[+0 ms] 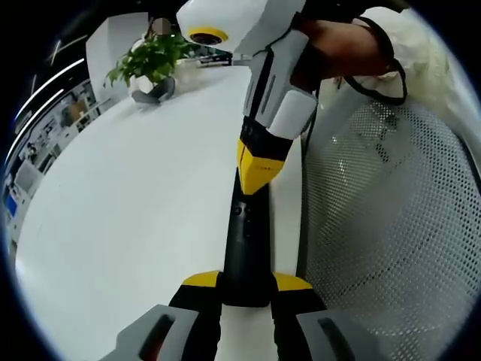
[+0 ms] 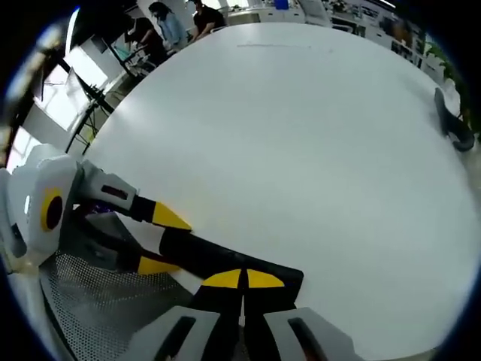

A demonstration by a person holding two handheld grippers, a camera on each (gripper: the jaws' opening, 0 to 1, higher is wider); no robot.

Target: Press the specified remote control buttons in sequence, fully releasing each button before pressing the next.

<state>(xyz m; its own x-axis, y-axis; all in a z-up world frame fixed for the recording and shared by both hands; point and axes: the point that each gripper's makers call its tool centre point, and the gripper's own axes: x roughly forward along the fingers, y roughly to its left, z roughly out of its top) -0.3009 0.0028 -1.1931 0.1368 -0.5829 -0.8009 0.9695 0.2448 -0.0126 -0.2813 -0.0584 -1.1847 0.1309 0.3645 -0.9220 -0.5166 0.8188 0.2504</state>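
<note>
1. Left gripper view: the left gripper (image 1: 246,301) rises from the bottom edge, its yellow-tipped fingers (image 1: 201,280) closed narrow on the near end of a long black remote control (image 1: 248,241).
2. The remote control stretches away from the camera along the edge of the white bench (image 1: 128,218); a small button shows on its upper face, and no brand or lettering can be read on it.
3. The right gripper (image 1: 259,165) comes in from the top, held by a person's hand (image 1: 331,49) in a pale sleeve (image 1: 417,60); its yellow and black tips come together at the far end of the remote control, touching it.
4. A potted green plant (image 1: 150,64) stands at the far side of the bench, and a white mesh chair back (image 1: 391,218) lies just beside the bench edge on the right.
5. Right gripper view: the right gripper (image 2: 242,280) has its yellow tips pressed together, no gap between them, resting on one end of the remote control (image 2: 225,263).
6. The left gripper (image 2: 154,239) enters from the left, its two yellow fingers holding the other end of the remote control above the mesh chair back (image 2: 105,308).
7. The white bench (image 2: 301,150) spreads behind; a dark object (image 2: 453,124) lies at its far right edge, too small to identify. People (image 2: 169,26) stand in the background beyond the bench.
8. No writing is legible in either view.
</note>
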